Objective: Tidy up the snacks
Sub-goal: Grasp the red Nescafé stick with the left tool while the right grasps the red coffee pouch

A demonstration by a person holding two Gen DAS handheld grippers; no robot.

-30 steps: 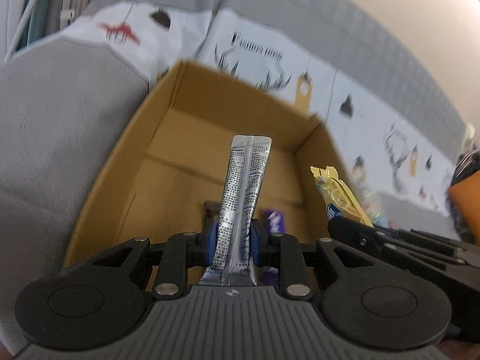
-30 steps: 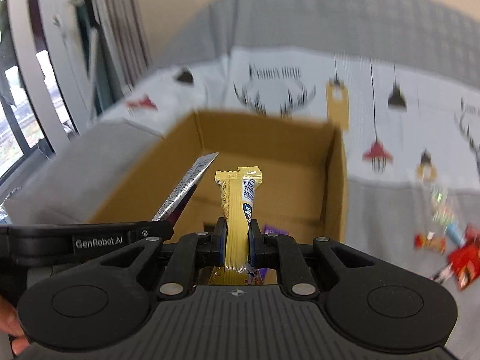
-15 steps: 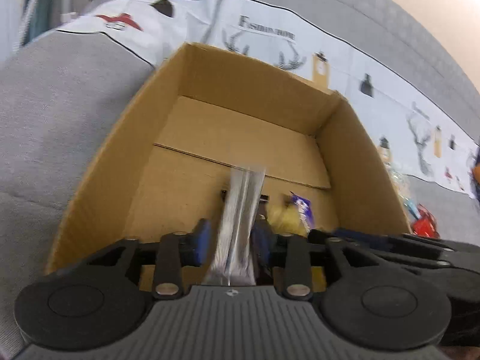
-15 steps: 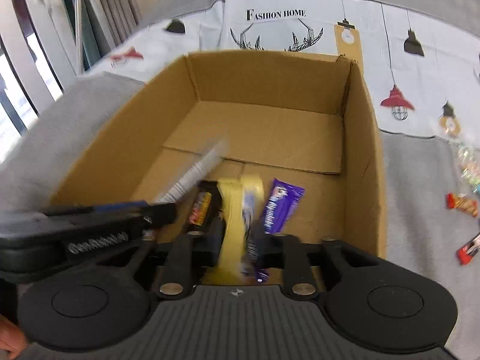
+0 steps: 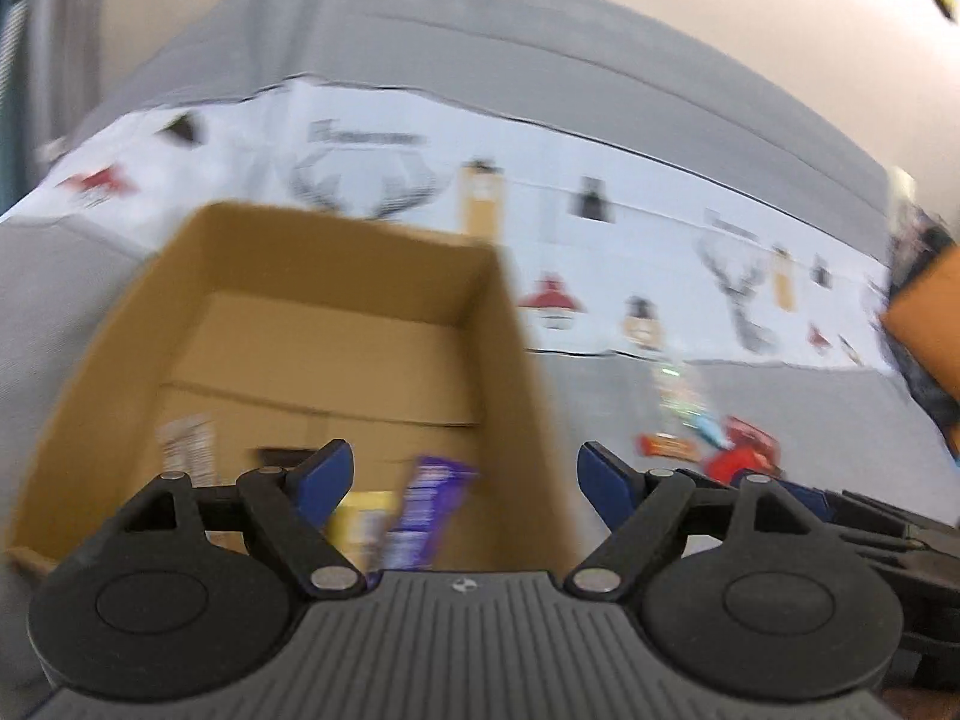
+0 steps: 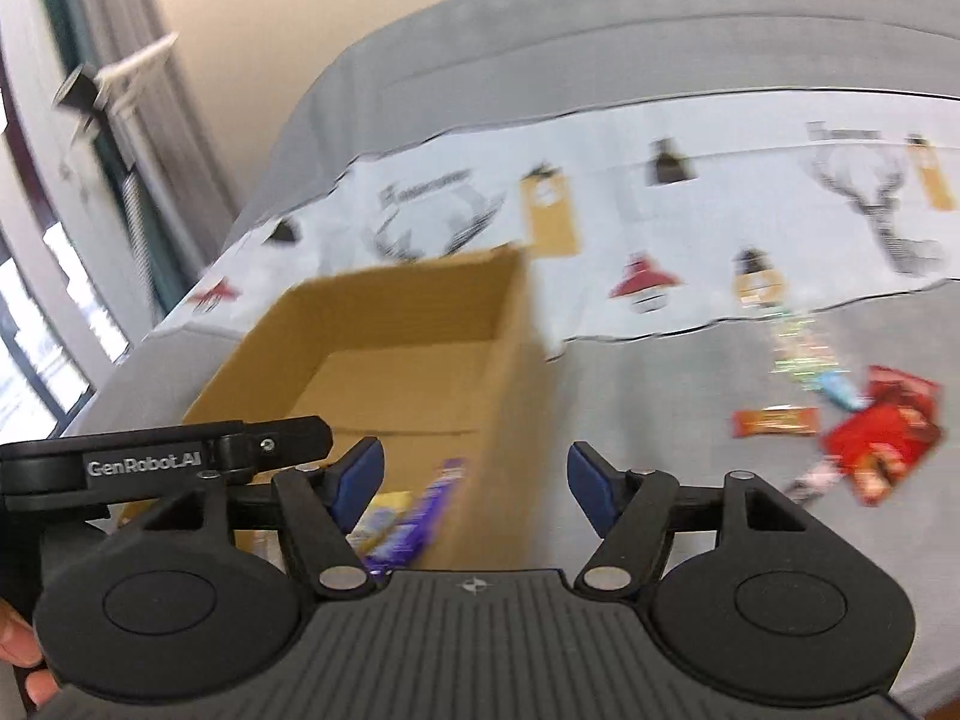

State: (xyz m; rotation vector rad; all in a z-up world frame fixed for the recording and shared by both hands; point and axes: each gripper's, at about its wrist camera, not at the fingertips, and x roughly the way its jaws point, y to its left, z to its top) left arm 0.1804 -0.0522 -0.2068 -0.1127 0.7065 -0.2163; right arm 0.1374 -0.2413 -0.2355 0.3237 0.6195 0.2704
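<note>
Both grippers opening, empty; loose snacks look light, crinkly, slippery: pinch mid-wrapper.

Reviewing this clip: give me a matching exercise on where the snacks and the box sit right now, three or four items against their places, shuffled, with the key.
Items
1. purple bar
2. orange bar
3. red packet
4. cardboard box

Places
A. on the grey cushion, right of the box, between the box and the red packet
B. inside the box, at its near end
C. farthest right of the loose snacks
D. on the sofa, left of the loose snacks

Pairs: 1-B, 2-A, 3-C, 4-D
</note>
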